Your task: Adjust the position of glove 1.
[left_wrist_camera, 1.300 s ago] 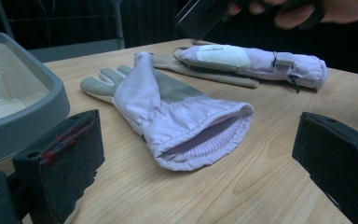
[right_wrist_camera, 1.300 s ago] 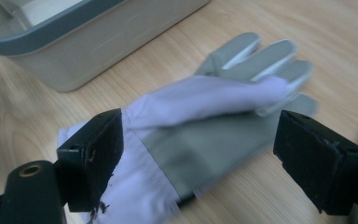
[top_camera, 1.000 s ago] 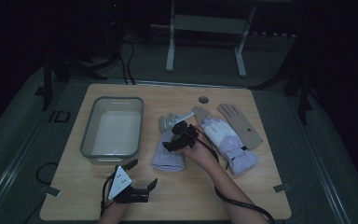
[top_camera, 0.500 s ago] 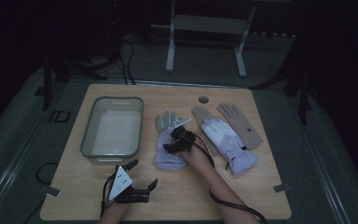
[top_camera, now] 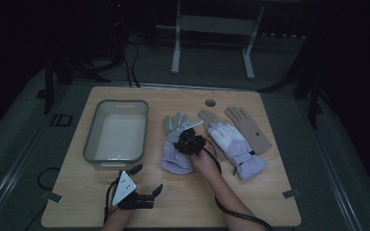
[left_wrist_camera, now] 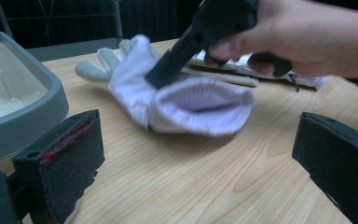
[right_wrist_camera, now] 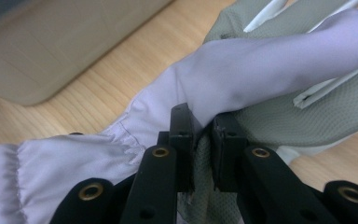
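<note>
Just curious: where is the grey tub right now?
In the high view the grey tub stands on the table's left half, just left of the lavender glove.

Pale lilac glove (top_camera: 177,153) with grey-green mesh palm and fingers; second lilac-and-white glove (top_camera: 236,148); tan glove (top_camera: 248,127); grey tray (top_camera: 92,139), whitish inside; light wood-grain table (top_camera: 221,192); black jaws on both grippers, red-streaked pads on the left gripper (left_wrist_camera: 205,158).

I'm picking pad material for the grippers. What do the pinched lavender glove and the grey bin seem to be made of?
Lavender glove: apparently soft woven fabric, matte, gathered at the cuff, with a grey textured palm, possibly mesh. Grey bin: looks like moulded plastic, smooth, rounded rim, translucent pale walls.
</note>
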